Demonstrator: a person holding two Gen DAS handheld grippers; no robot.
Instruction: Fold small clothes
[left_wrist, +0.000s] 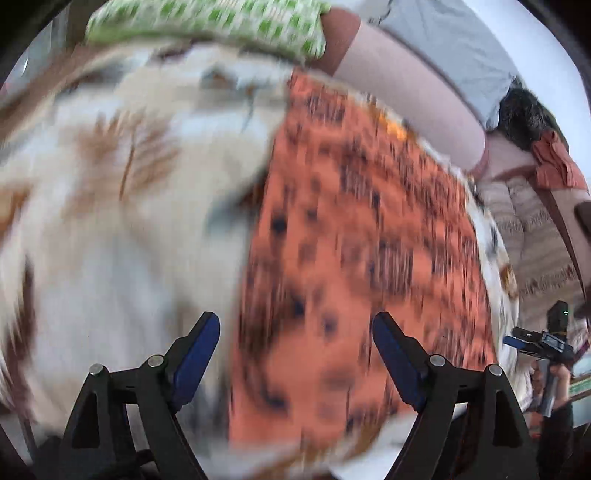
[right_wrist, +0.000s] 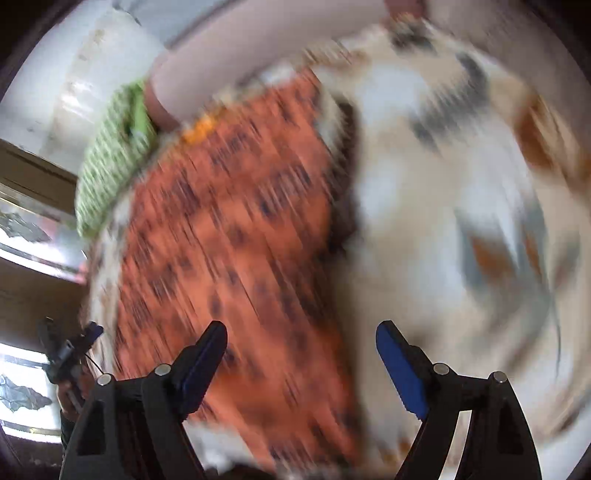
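Across the middle of both wrist views, heavily smeared by motion blur, an orange garment (left_wrist: 354, 236) with a dark speckled print lies spread flat on a cream bedspread (left_wrist: 122, 229) patterned with brown and grey shapes. In the left wrist view, the left hand-held gripper (left_wrist: 295, 332) has its jaws spread wide, the blue-padded fingers (left_wrist: 197, 350) standing well apart with nothing between them; the garment's near edge sits below and between them, but the blur makes it impossible to tell whether either finger touches the cloth. In the right wrist view, the right hand-held gripper (right_wrist: 301, 341) is likewise wide open and holds nothing, its left finger over the orange garment (right_wrist: 229, 258) and its right finger over the cream bedspread (right_wrist: 443, 221). At the far side of the garment lies a green-and-white checked cloth (left_wrist: 207, 22), seen again in the right wrist view (right_wrist: 110, 162) at the garment's far left corner. Beside it runs a pale pink bolster-like shape (left_wrist: 406, 92). Each camera catches the other tool at the frame edge: the right one shows at the lower right of the left view (left_wrist: 539, 343), and the left one at the lower left of the right view (right_wrist: 70, 350), each just off the garment's side.
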